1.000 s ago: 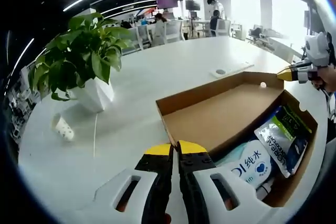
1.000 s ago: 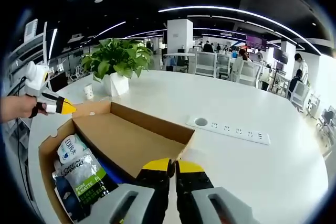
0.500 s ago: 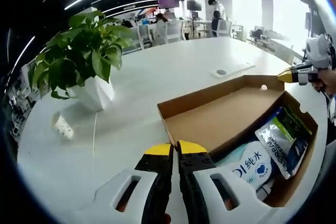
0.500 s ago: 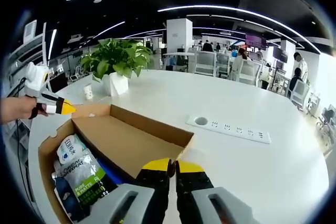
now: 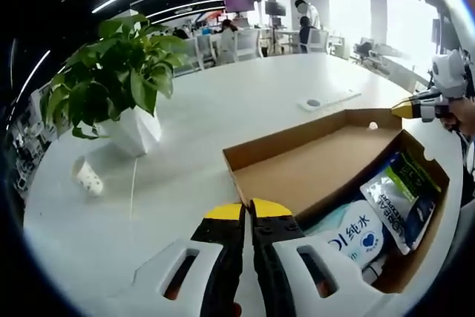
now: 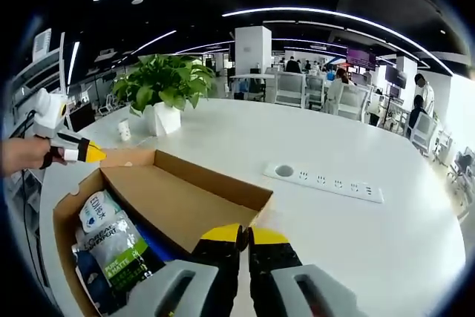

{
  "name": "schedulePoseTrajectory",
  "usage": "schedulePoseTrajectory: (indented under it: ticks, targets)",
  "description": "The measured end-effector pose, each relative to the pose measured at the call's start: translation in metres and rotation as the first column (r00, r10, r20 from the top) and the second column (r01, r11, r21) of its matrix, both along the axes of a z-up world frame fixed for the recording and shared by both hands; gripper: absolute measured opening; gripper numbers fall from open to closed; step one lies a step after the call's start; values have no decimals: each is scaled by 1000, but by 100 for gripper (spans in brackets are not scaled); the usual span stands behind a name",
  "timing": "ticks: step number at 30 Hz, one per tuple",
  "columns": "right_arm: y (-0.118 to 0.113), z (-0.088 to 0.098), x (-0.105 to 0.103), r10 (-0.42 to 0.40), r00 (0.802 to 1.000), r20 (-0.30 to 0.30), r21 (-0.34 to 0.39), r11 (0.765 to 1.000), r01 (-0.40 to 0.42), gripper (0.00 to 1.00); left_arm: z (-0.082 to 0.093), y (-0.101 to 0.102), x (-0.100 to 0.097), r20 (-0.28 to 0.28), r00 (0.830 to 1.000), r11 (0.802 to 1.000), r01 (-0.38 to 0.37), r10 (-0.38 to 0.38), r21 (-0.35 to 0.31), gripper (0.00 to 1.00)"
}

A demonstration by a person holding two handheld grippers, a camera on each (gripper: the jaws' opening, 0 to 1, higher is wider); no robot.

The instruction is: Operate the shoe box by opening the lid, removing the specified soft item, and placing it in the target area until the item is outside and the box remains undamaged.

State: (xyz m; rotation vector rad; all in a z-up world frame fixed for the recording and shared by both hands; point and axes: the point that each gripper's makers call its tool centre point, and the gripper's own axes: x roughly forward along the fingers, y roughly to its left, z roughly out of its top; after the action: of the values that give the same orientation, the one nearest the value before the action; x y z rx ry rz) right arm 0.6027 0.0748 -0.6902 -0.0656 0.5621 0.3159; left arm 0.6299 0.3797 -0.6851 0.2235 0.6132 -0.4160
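We pinch the brown cardboard shoe box lid (image 5: 312, 165) with both jaws closed on its edges, propping it up; soft plastic pouches (image 6: 111, 246) sit inside the box on white counter (image 5: 148, 206)

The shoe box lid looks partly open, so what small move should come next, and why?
Probably swing the lid further back. Both grippers, left and right, are shut at the lid's edge on either side, and it still leans over the box, covering part of the soft packs. More opening would free room to reach them.
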Motion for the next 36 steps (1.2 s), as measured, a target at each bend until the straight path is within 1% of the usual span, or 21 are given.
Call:
schedulePoseTrajectory:
  ticks: [9, 13, 19, 23, 25, 28, 29, 31, 33, 36]
  targets:
    - [-1, -1, 0, -7, 1000, -3, 12, 1000, 7, 0, 1, -1, -2, 0, 1000, 1000, -8, 8, 3, 1]
    - [0, -1, 0, -12, 1000, -6, 23, 1000, 12, 0, 1, -2, -2, 7, 1000, 1000, 1, -1, 25, 2]
    - [1, 2, 0, -7, 1000, -10, 39, 999, 8, 0, 3, -2, -3, 5, 1000, 1000, -1, 1, 31, 2]
    - [2, 3, 0, 5, 1000, -9, 32, 999, -5, 0, 4, -2, -6, 13, 1000, 999, 15, -15, 49, 3]
    - [2, 4, -1, 14, 1000, -10, 24, 1000, -14, 0, 5, -3, -8, 15, 1000, 999, 19, -19, 43, 4]
    - [2, 9, -1, 14, 1000, 2, 29, 999, -14, 1, 9, -3, -10, 22, 1000, 999, 21, -22, 46, 6]
    - [2, 13, 0, 18, 1000, 16, 33, 999, -19, 1, 10, -4, -10, 23, 999, 999, 22, -23, 45, 7]
    - [5, 18, 0, 32, 999, 24, 40, 999, -33, 3, 12, -4, -11, 24, 999, 999, 20, -21, 42, 8]
    - [9, 23, -1, 53, 998, 34, 24, 998, -54, 5, 14, -5, -12, 24, 1000, 999, 16, -17, 39, 9]
    - [12, 25, -4, 70, 997, 28, 21, 997, -70, 9, 16, -6, -15, 23, 1000, 999, 17, -17, 34, 12]
